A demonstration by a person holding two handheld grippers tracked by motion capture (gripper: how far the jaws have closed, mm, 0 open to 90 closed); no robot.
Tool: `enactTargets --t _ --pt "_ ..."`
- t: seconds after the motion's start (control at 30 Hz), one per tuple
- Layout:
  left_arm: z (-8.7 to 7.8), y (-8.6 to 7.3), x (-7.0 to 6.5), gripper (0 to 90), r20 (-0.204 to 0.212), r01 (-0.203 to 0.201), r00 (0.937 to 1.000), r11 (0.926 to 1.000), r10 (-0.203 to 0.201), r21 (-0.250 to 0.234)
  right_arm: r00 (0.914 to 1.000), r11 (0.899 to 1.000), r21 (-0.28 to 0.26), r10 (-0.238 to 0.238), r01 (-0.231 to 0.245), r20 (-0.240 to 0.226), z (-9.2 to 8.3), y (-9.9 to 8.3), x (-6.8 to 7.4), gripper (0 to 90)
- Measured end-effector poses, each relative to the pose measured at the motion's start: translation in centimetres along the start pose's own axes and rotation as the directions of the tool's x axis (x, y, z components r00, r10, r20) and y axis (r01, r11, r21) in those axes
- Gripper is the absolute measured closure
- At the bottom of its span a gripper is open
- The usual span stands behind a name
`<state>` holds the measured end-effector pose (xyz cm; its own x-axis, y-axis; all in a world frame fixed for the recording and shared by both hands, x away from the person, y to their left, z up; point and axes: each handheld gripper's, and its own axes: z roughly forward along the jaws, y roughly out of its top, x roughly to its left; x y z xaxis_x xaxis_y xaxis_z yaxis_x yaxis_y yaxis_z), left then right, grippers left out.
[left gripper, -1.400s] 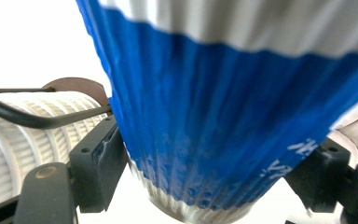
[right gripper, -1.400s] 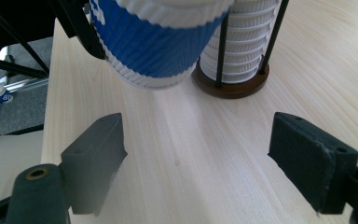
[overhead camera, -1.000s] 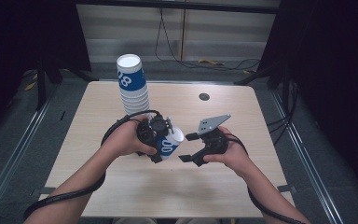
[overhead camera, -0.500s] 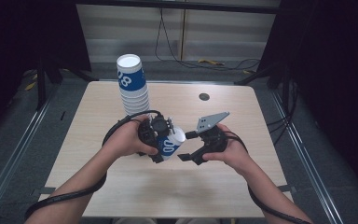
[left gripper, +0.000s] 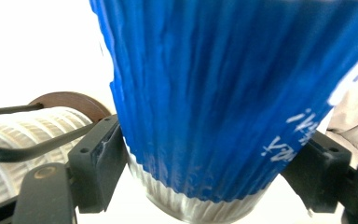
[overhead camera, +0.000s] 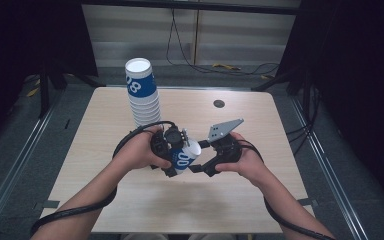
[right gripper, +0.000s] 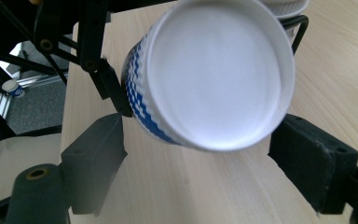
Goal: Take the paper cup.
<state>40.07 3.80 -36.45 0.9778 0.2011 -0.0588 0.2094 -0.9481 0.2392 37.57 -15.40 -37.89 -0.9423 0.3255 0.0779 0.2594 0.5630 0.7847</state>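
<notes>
We are holding a single blue-and-white paper cup [overhead camera: 185, 159] in the air just above the wooden table [overhead camera: 280, 130], in front of the tall stack of matching cups [overhead camera: 142, 95] standing at the far left of the tabletop. Our left gripper [overhead camera: 172, 157] is pinching that cup across its ribbed body; in the left gripper view the black jaws are pressing on either side of the blue sleeve [left gripper: 214, 102] near its narrow bottom.

Compared with a moment ago, very little is changing: both hands are staying where they were and the cup is lying at the same tilt, its closed white end pointing toward our right gripper [overhead camera: 202, 167]. We are reading this as a pause before a handover or a pull, not as progress.

The right gripper view is giving us what the high view is blurring: the cup's flat white end [right gripper: 219, 74] is sitting between the right jaws, which are spread wide with wood showing on both sides, so they are not yet gripping. The left gripper view is adding the stack's ribbed rims [left gripper: 23, 140] beside us.
</notes>
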Motion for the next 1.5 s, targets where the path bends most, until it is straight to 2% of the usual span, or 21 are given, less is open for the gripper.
enactTargets --t 0.43,0.6,0.77,1.07,1.33,1.5 --pt "0.46 0.22 -0.40 21.7 0.007 -0.026 0.9996 0.9996 0.026 0.006 1.0000 1.000 0.000 0.002 -0.002 -0.008 0.46 0.34 0.14 17.6" --pt "0.57 0.15 -0.48 21.6 0.010 -0.044 0.9990 0.9990 0.044 0.011 0.9999 1.000 -0.005 0.005 -0.005 -0.013 0.47 0.41 0.14 23.4" --pt "0.60 0.10 -0.47 21.5 0.008 -0.058 0.9983 0.9982 0.058 0.016 0.9998 1.000 0.001 0.006 -0.006 -0.020 0.45 0.40 0.18 24.6" --pt "0.14 0.04 -0.39 21.2 -0.003 -0.063 0.9980 0.9980 0.063 0.005 0.9992 1.000 0.004 0.030 -0.030 -0.028 0.14 0.03 -0.13 25.2" --pt "-0.05 0.03 -0.35 21.1 -0.010 -0.075 0.9971 0.9971 0.075 -0.009 0.9996 1.000 0.025 0.010 -0.009 -0.025 -0.05 -0.27 -0.19 26.2" --pt "-0.20 0.01 -0.30 21.1 -0.010 -0.073 0.9973 0.9972 0.073 -0.017 0.9995 1.000 0.019 0.016 -0.016 -0.029 -0.14 -0.50 -0.27 26.6"
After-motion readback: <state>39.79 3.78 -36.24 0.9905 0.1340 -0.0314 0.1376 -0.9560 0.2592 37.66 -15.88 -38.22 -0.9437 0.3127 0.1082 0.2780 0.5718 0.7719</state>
